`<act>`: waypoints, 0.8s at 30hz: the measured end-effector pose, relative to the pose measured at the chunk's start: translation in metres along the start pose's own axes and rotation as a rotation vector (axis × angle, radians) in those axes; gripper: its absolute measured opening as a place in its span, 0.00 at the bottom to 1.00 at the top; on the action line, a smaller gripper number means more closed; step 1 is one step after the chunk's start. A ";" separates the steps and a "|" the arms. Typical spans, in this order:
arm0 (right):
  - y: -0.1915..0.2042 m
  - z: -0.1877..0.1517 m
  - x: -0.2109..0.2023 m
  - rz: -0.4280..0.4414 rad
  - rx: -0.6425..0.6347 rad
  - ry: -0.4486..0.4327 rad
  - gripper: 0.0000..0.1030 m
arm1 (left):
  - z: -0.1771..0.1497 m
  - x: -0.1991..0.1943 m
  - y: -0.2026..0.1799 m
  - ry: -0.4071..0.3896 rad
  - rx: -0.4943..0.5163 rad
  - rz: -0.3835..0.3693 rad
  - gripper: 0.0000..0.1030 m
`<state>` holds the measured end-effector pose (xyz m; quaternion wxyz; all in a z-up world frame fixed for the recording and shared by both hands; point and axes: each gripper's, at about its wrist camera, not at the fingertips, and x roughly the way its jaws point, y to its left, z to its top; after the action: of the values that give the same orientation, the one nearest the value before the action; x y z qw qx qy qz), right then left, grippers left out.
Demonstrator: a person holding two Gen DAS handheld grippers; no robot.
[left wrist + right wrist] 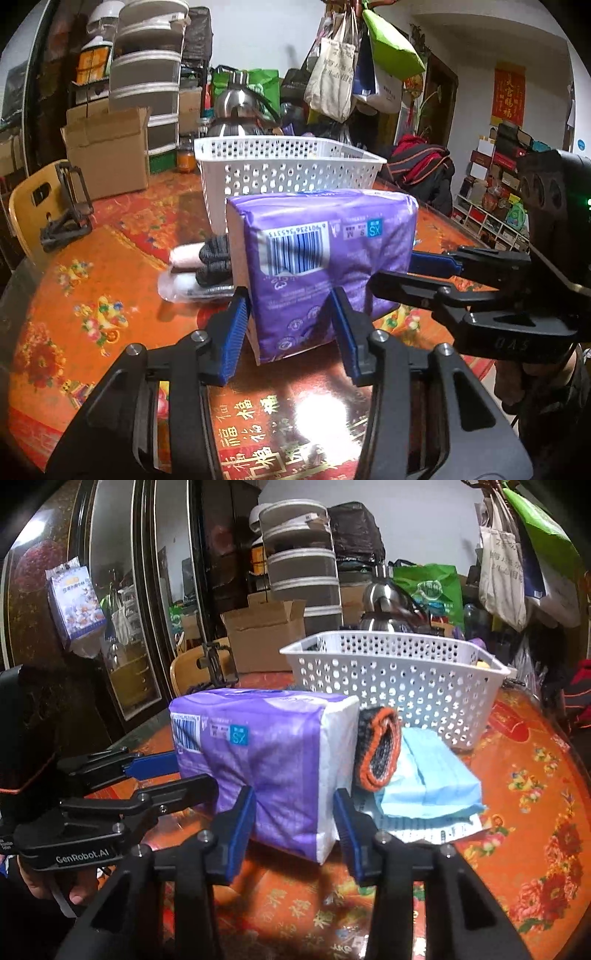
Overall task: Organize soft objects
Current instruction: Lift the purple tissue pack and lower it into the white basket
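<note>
A purple tissue pack point(317, 254) stands on the table in front of a white perforated basket point(288, 166). My left gripper point(290, 328) is shut on the pack's near end, its blue pads pressing both sides. My right gripper point(295, 819) is shut on the pack's other end point(273, 760); it shows in the left wrist view point(436, 273) at the right. Behind the pack lie grey gloves point(216, 262) with an orange cuff point(380, 749) and a blue face-mask pack point(432, 779).
The round table has a red-orange flowered cover point(92, 295). A cardboard box point(110, 151), a steel kettle point(236, 107) and a drawer tower point(147, 74) stand behind the basket point(399, 675). A wooden chair point(33, 210) is at the left. Bags hang above.
</note>
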<state>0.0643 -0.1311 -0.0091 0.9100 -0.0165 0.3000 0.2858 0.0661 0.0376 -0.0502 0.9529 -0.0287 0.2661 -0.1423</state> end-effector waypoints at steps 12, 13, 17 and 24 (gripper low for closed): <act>-0.007 0.041 -0.035 -0.054 -0.052 -0.096 0.40 | 0.063 -0.017 -0.021 -0.083 0.041 -0.026 0.40; -0.009 0.045 -0.035 -0.059 -0.055 -0.100 0.40 | 0.072 -0.015 -0.023 -0.083 0.042 -0.031 0.40; -0.030 0.077 -0.029 -0.057 -0.042 -0.097 0.40 | 0.115 0.000 -0.021 -0.076 0.036 -0.058 0.40; -0.068 0.146 -0.010 -0.081 -0.025 -0.097 0.40 | 0.205 0.036 -0.016 -0.080 0.042 -0.052 0.40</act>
<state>0.1720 -0.1634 0.1063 0.9339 -0.0259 0.2512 0.2530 0.1971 0.0080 0.1095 0.9592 -0.0210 0.2240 -0.1712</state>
